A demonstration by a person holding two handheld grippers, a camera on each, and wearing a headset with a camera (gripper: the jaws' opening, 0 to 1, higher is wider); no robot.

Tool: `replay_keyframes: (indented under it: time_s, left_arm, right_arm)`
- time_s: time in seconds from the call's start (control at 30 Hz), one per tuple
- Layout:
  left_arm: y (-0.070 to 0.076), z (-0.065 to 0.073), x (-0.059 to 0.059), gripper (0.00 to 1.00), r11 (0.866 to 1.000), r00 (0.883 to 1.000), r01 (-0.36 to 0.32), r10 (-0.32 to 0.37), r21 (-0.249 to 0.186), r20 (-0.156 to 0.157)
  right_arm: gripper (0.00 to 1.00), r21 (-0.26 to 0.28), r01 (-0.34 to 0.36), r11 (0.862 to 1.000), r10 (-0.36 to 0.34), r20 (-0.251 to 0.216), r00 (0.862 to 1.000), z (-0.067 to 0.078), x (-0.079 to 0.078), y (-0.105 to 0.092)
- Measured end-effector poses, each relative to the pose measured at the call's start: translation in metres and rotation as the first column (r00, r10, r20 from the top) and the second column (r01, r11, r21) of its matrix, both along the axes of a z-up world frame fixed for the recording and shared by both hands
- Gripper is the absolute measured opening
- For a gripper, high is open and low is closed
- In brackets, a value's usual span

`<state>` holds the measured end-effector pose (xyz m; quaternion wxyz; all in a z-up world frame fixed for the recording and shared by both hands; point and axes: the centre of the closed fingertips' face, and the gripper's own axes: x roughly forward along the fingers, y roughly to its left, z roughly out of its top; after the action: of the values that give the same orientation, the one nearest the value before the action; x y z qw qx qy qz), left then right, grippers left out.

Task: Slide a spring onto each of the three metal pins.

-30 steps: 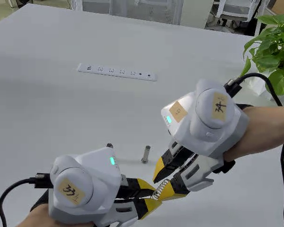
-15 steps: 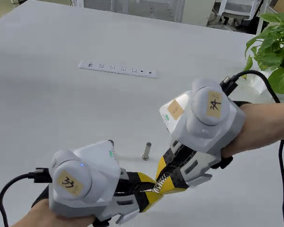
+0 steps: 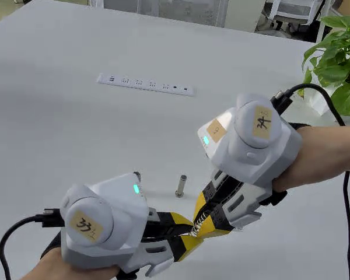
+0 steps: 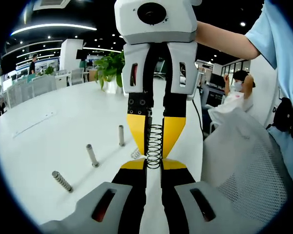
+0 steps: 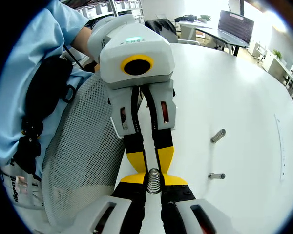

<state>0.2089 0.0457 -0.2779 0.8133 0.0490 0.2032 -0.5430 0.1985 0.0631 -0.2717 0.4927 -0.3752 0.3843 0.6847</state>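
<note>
Spring (image 3: 197, 225) is off the table (image 3: 58, 128) in the head view, pinched between the left gripper (image 3: 190, 235) and the right gripper (image 3: 202, 222), whose tips nearly meet. One pin (image 3: 180, 186) stands upright just beyond them.

In the left gripper view, that gripper's own jaws are drawn narrow on the spring's near end. The right gripper's yellow fingers (image 4: 136, 131) clamp its length from above. Three pins (image 4: 121, 135) (image 4: 92, 155) (image 4: 62, 181) rest on the table to the left, apart from the spring.

In the right gripper view, its own jaws grip the coil end-on, and the left gripper's jaws are closed on the far end.
</note>
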Motion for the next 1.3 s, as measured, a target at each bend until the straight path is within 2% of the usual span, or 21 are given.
replay_keyframes:
  time_s: [0.43, 0.5, 0.63, 0.73, 1.03, 1.17, 1.3]
  left_arm:
    - [0.007, -0.001, 0.002, 0.08, 1.000, 0.999, -0.030, 0.030, -0.003, 0.027]
    - [0.011, -0.003, 0.004, 0.10, 0.999, 0.999, -0.047, 0.046, 0.003, 0.026]
    - [0.018, -0.006, 0.008, 0.26, 0.997, 0.996, -0.083, 0.083, 0.009, 0.029]
    - [0.026, -0.007, 0.012, 0.37, 0.993, 0.992, -0.117, 0.116, 0.021, 0.046]
    - [0.050, -0.013, 0.023, 0.74, 0.969, 0.969, -0.244, 0.242, 0.034, 0.053]
    - [0.059, -0.013, 0.028, 0.83, 0.957, 0.958, -0.286, 0.284, 0.042, 0.043]
    - [0.068, -0.013, 0.032, 0.95, 0.947, 0.948, -0.316, 0.313, 0.052, 0.050]
  right_arm:
    - [0.07, 0.000, 0.000, 1.000, 0.000, 0.000, 1.000, 0.000, 0.002, 0.005]
    - [0.07, -0.001, -0.001, 1.000, 0.001, 0.001, 1.000, 0.000, 0.003, 0.005]
    - [0.07, 0.000, 0.001, 1.000, -0.001, 0.005, 1.000, 0.000, 0.005, 0.004]
    - [0.07, 0.007, -0.008, 1.000, 0.008, 0.018, 1.000, 0.000, 0.008, 0.003]
    - [0.07, -0.007, -0.018, 1.000, 0.018, 0.031, 0.999, -0.003, 0.013, -0.001]
    - [0.07, -0.017, -0.023, 1.000, 0.023, 0.035, 0.999, -0.004, 0.015, -0.003]
    - [0.07, -0.028, -0.028, 0.999, 0.029, 0.042, 0.999, -0.004, 0.020, -0.004]
